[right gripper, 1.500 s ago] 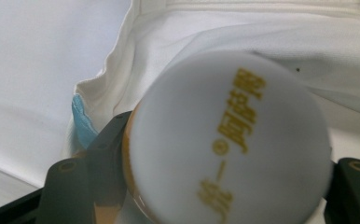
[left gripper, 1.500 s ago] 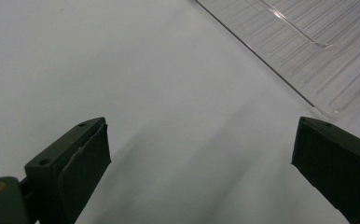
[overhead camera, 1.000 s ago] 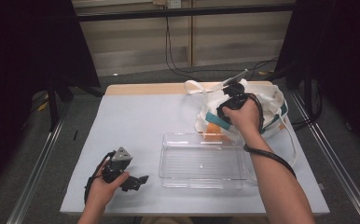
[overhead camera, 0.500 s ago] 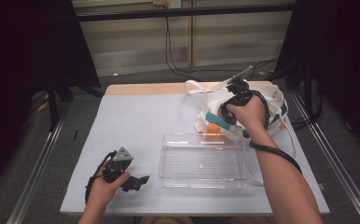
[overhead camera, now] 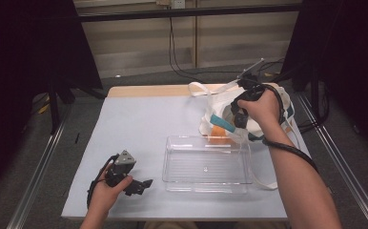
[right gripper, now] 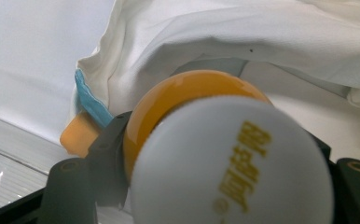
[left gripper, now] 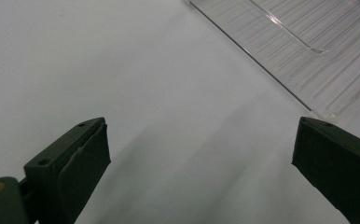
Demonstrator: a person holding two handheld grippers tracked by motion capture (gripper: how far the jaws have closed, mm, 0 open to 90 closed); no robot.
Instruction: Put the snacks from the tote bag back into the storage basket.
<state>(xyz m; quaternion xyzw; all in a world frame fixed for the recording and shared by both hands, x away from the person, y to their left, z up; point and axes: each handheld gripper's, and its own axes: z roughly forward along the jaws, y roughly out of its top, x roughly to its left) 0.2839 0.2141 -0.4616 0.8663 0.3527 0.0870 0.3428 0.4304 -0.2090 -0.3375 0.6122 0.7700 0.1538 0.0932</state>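
An orange bottle with a white cap (right gripper: 229,163) bearing yellow print sits between the jaws of my right gripper (right gripper: 218,158), which is shut on it. In the high view that gripper (overhead camera: 238,119) hangs at the mouth of a white cloth bag (overhead camera: 272,98) at the table's far right, with the hand covering the bottle. My left gripper (overhead camera: 141,185) rests on the table at the near left, its jaws wide apart with nothing between them (left gripper: 201,154). A clear plastic tray (overhead camera: 206,164) lies between the two hands.
A teal strip and an orange piece (overhead camera: 217,135) show at the bag's opening, just beyond the tray's far rim. The bag's straps (overhead camera: 206,90) trail over the table's back edge. The grey tabletop (overhead camera: 139,124) stretches bare to the left of the tray.
My right hand has lifted a little with the bottle, out of the bag's mouth. The left hand and its gripper have stayed where they were.
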